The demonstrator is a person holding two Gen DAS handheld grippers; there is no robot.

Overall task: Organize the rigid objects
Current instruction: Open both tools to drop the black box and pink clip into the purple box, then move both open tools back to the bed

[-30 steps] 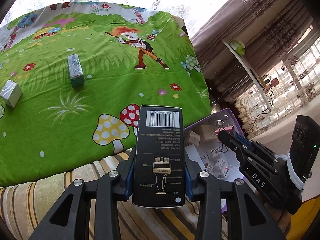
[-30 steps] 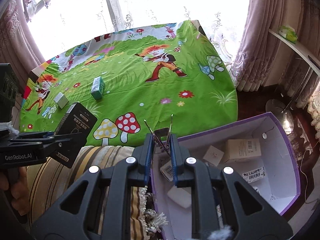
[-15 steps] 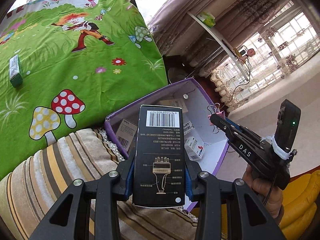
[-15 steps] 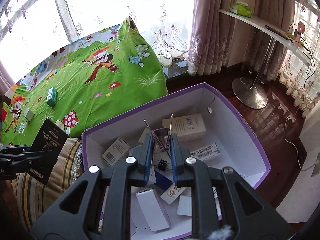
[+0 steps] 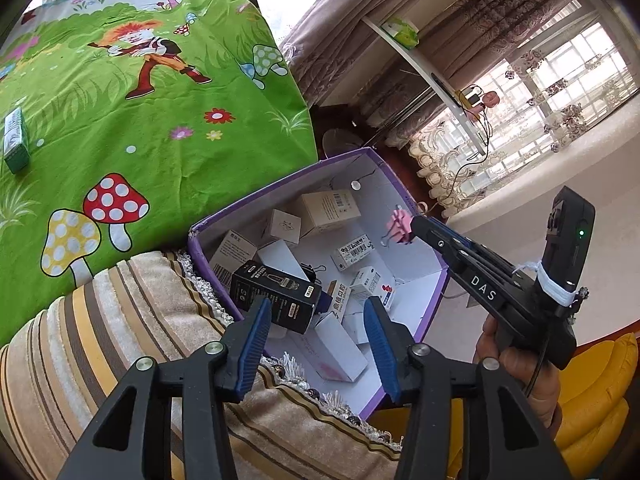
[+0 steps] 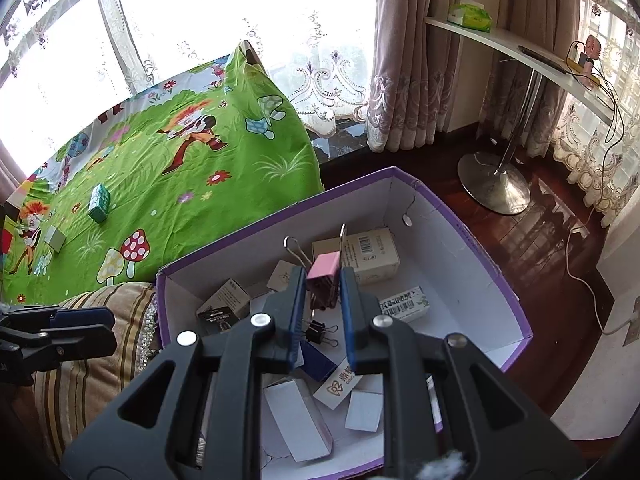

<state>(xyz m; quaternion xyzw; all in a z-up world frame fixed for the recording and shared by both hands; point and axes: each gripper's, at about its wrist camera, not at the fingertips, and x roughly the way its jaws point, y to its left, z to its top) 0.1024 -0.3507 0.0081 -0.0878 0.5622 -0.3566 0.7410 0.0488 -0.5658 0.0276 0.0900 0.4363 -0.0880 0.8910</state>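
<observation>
A purple-rimmed white box (image 5: 280, 184) (image 6: 472, 236) holds several small cartons. My left gripper (image 5: 316, 320) is open over its near edge. The black carton (image 5: 276, 296) lies free in the box just beyond its fingers; it also shows in the right wrist view (image 6: 218, 318). My right gripper (image 6: 322, 296) hangs over the box with a pink binder clip (image 6: 323, 276) between its slightly parted fingers; whether it still grips the clip is unclear. The clip also shows at that gripper's tip in the left wrist view (image 5: 400, 224). A green carton (image 6: 99, 202) and a grey carton (image 6: 54, 240) lie on the green cartoon cloth (image 6: 168, 184).
A striped cushion (image 5: 120, 340) lies under the box's near left side. A black binder clip (image 6: 318, 330) lies in the box. A chrome stand base (image 6: 494, 188) sits on the dark wood floor to the right. A shelf (image 6: 516, 50) and curtains stand behind.
My left gripper opened and let go of the black carton, which now lies in the box. My right gripper's fingers parted a little around the pink clip, above the box.
</observation>
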